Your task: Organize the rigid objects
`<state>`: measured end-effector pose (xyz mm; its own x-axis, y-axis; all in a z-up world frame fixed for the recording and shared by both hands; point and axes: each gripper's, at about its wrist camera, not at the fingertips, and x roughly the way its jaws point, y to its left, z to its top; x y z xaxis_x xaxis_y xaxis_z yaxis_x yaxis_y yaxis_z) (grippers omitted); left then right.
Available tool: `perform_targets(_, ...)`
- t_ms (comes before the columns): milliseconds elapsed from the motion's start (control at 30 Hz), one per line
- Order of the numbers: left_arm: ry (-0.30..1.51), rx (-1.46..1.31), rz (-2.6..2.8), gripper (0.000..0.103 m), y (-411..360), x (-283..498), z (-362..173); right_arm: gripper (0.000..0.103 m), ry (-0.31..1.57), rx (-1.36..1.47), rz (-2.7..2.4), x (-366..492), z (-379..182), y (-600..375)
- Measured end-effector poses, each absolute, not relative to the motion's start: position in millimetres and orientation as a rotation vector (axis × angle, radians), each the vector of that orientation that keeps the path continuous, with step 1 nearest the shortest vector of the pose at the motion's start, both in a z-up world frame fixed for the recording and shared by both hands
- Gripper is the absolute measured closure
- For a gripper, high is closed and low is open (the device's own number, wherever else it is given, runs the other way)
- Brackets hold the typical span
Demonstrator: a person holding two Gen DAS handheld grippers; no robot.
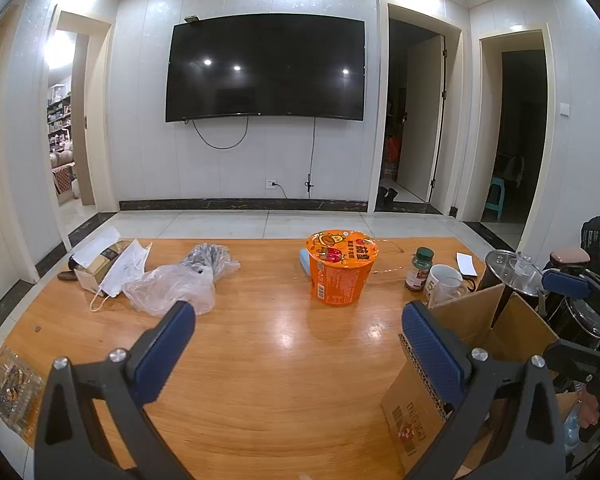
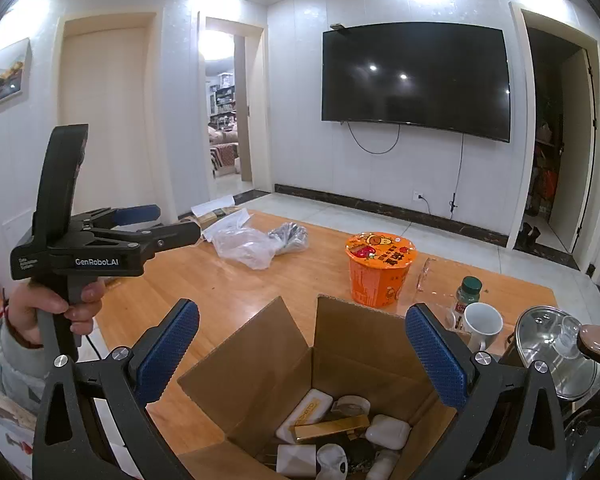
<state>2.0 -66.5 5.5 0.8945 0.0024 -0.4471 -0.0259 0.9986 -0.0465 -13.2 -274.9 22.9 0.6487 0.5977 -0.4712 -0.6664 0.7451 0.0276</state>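
Your wooden table [image 1: 260, 360] carries an orange noodle cup [image 1: 341, 268]; your left claw [image 1: 298, 322] gapes empty; your right claw [image 2: 302, 330], fingers apart, hovers over the open cardboard box [image 2: 352, 344] of small items.

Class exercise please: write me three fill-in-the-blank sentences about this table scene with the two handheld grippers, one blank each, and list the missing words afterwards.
1. The instant noodle cup on the wooden table is coloured ____.
2. The small white items lie inside the open cardboard ____.
3. The jaws of the right gripper stand ____ above them.
4. The spice jar beside the white mug has a ____ cap.

Missing words: orange; box; open; green
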Motion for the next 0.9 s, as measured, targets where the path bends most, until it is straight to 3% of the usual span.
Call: perform_targets(900,0.458,-0.048,0.013,0.001,-65.3,-0.1,4.6,0.0,0.479,-0.141,0.702,-15.2,23.4,-274.5)
